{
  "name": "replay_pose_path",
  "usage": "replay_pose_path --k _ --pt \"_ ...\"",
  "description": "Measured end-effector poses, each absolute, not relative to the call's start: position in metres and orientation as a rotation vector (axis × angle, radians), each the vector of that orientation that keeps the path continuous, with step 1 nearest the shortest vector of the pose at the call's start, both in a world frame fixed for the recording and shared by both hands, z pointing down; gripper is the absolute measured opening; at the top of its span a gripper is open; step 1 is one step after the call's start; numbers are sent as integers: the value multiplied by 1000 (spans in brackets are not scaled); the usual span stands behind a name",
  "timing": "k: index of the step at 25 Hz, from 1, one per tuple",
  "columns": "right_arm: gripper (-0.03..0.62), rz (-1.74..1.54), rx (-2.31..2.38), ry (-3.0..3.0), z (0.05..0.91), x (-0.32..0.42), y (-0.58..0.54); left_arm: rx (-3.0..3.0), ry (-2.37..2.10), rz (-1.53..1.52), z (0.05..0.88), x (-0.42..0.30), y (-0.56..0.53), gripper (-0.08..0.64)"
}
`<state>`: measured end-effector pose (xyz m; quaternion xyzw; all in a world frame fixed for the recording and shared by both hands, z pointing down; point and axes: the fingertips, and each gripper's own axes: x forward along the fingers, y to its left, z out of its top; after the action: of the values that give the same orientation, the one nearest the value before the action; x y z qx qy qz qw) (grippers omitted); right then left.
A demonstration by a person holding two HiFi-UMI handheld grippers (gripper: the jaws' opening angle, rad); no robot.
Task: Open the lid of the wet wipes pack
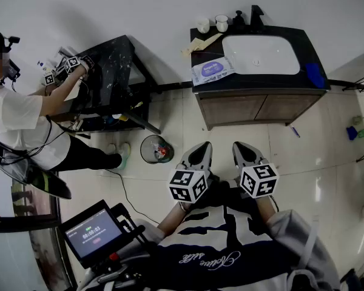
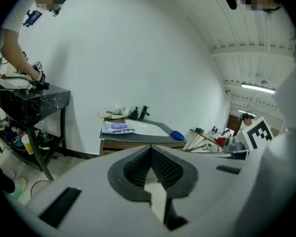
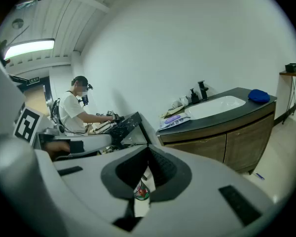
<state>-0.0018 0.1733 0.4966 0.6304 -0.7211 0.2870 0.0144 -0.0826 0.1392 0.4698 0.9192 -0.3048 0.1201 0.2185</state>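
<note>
The wet wipes pack (image 1: pixel 213 70), white with a purple label, lies flat on the dark vanity counter (image 1: pixel 255 82), left of the white sink. Its lid looks shut. The pack also shows small and far off in the left gripper view (image 2: pixel 117 127) and in the right gripper view (image 3: pixel 173 121). My left gripper (image 1: pixel 200 152) and right gripper (image 1: pixel 244 151) are held side by side close to my body, over the tiled floor, well short of the vanity. Both point toward it. The jaws of each meet at the tips with nothing between them (image 2: pixel 150 149) (image 3: pixel 148 149).
A round bin (image 1: pixel 155 148) stands on the floor left of the vanity. Another person (image 1: pixel 24 120) works with grippers at a black marble table (image 1: pixel 112 59) at the left. Cups (image 1: pixel 203 24), a black faucet (image 1: pixel 256 16) and a blue cloth (image 1: pixel 314 74) sit on the counter. A screen device (image 1: pixel 92 232) is near my left side.
</note>
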Motion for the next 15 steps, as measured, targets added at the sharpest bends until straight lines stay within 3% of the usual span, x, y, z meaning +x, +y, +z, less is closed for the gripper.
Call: replay_pose_path --k 15 --pt "0 934 1984 -2187 513 27 99 2547 -768 381 488 -48 64 -2"
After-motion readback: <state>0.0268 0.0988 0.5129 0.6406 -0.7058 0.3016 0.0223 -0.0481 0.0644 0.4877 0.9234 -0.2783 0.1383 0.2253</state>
